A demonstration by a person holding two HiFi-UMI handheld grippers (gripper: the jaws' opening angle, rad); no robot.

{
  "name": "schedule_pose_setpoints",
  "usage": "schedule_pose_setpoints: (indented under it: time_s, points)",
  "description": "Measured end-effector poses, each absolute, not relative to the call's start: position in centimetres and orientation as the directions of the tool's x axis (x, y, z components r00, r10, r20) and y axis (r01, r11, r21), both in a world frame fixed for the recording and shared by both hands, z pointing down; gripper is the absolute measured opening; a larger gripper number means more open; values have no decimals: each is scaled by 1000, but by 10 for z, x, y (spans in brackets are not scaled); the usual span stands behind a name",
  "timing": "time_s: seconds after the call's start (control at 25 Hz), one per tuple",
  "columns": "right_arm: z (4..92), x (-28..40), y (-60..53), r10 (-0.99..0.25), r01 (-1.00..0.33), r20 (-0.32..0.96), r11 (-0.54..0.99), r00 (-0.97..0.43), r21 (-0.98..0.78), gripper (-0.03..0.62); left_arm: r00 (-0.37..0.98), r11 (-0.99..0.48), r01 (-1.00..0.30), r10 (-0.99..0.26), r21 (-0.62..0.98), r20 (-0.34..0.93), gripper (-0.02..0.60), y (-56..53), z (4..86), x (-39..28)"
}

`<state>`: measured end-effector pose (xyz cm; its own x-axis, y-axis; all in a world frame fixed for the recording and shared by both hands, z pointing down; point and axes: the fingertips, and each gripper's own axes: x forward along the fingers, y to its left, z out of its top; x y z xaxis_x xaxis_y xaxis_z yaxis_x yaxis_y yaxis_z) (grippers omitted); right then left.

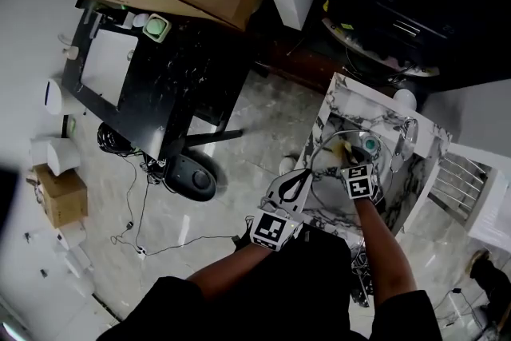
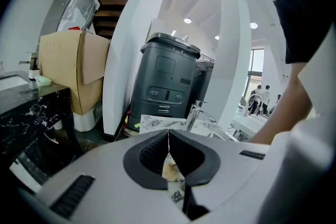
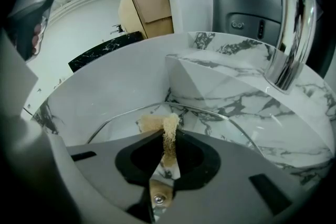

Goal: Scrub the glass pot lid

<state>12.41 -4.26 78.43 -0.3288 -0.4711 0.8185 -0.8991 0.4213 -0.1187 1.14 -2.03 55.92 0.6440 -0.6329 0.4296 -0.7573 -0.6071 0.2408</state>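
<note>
A: While the glass pot lid [image 3: 202,120] is being held inside the sink [image 3: 131,81], where is it being met by the jaws?

B: Its rim is being pinched by the left gripper [image 1: 302,181], whose jaws are being clenched on that thin edge with barely a sliver between them. The right gripper [image 3: 168,134] is being held over the lid's face. A scrubbing pad [image 3: 169,122] is being squeezed tight between its jaws, with the pad's tip right at the glass, close to the rim.

A: And how are the materials being shown?

B: The lid is being seen as clear glass ringed by a slim, curved metal band, and the veining below is being read straight through it. The pad is being shown as tan, coarse and fibrous. The sink is being shown as white, grey-veined marble with angular walls, and a curved, polished chrome tap [image 3: 289,23] is being seen above its right side.
</note>
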Motion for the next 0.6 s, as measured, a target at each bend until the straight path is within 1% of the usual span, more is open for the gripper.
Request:
schedule_pose_setpoints:
  time_s: [0.24,0.6]
  points:
    - [789,146,-48,-495,-936,820,326,-288,-131,63,656,-627,-743,-615,234,437,17,-20,559,15]
    - [789,165,-50,-517,-953,821,287,-243,-102,63,664,-632,-736,-608,241,435,17,-12,563,21]
